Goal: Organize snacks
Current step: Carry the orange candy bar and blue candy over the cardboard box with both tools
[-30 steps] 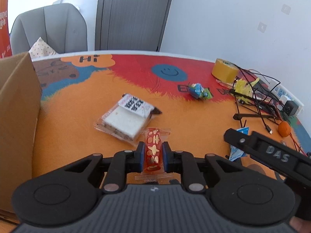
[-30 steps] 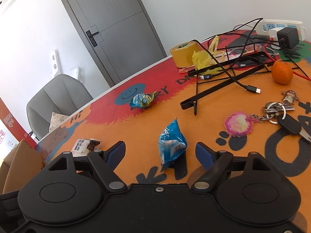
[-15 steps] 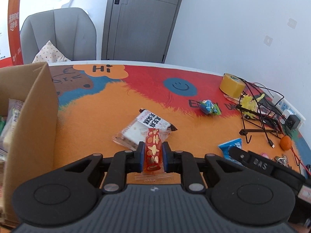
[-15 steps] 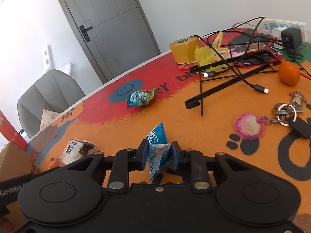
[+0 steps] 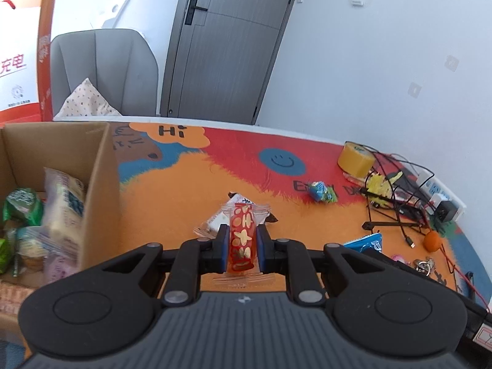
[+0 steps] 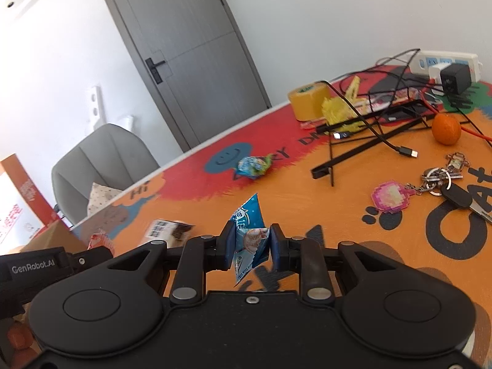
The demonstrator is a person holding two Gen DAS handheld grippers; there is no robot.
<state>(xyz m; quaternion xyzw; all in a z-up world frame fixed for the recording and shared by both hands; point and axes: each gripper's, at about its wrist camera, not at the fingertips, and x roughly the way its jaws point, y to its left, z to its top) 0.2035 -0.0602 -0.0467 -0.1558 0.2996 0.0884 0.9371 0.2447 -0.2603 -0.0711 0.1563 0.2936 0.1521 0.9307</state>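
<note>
The left gripper (image 5: 241,243) has its jaws clenched on a red snack bar (image 5: 241,240), lifted above the worktop (image 5: 184,196). The right gripper (image 6: 251,247) has its jaws clamped on a crumpled blue snack packet (image 6: 249,236). Left of the left gripper stands a cardboard box (image 5: 101,184) holding packets; a white-wrapped snack (image 5: 215,220) lies just beyond the bar.
</note>
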